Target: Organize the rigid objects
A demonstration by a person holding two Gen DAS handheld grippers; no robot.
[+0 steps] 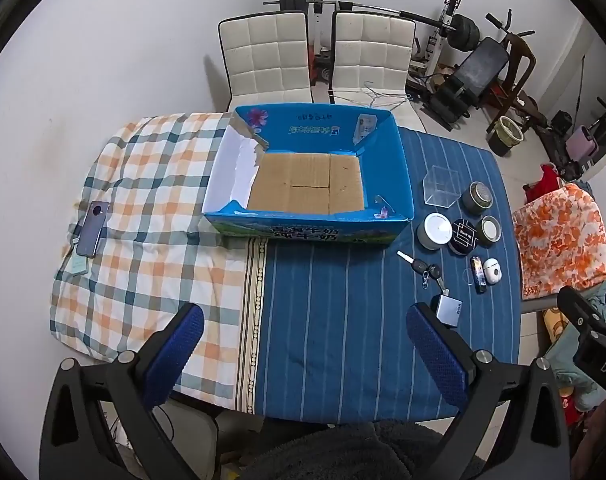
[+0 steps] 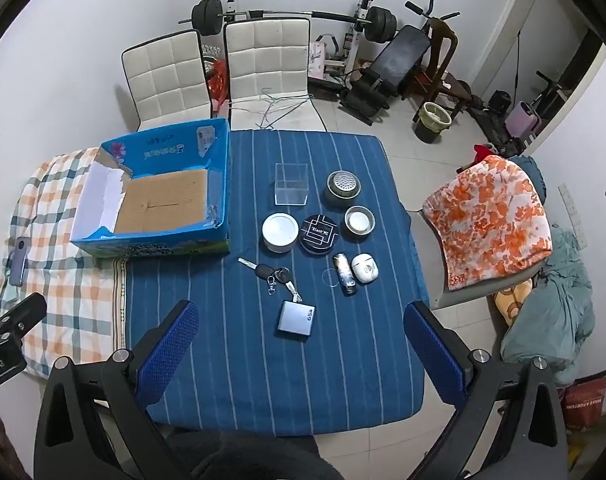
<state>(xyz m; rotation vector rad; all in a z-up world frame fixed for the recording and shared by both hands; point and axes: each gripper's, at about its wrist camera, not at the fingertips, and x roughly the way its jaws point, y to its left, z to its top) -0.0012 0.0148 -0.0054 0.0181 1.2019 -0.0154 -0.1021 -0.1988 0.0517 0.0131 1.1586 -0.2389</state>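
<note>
An empty blue cardboard box (image 1: 383, 136) (image 2: 219, 184) sits on the table, brown floor bare. To its right on the blue striped cloth lie a clear plastic cube (image 2: 291, 184), a white-lidded tin (image 2: 279, 232), a black round tin (image 2: 318, 234), two more small round tins (image 2: 343, 186) (image 2: 359, 220), a car key bunch (image 2: 273, 274), a silver charger block (image 2: 297, 317), a small dark tube (image 2: 345, 274) and a white earbud case (image 2: 365, 268). My left gripper (image 1: 305, 322) hangs open above the table's near side. My right gripper (image 2: 303, 320) is open above the charger, holding nothing.
A phone (image 1: 94, 229) lies on the checked quilt (image 1: 143, 216) at the left. Two white chairs (image 1: 263, 60) stand behind the table, with gym gear along the wall. A chair with an orange floral blanket (image 2: 491, 216) stands at the right.
</note>
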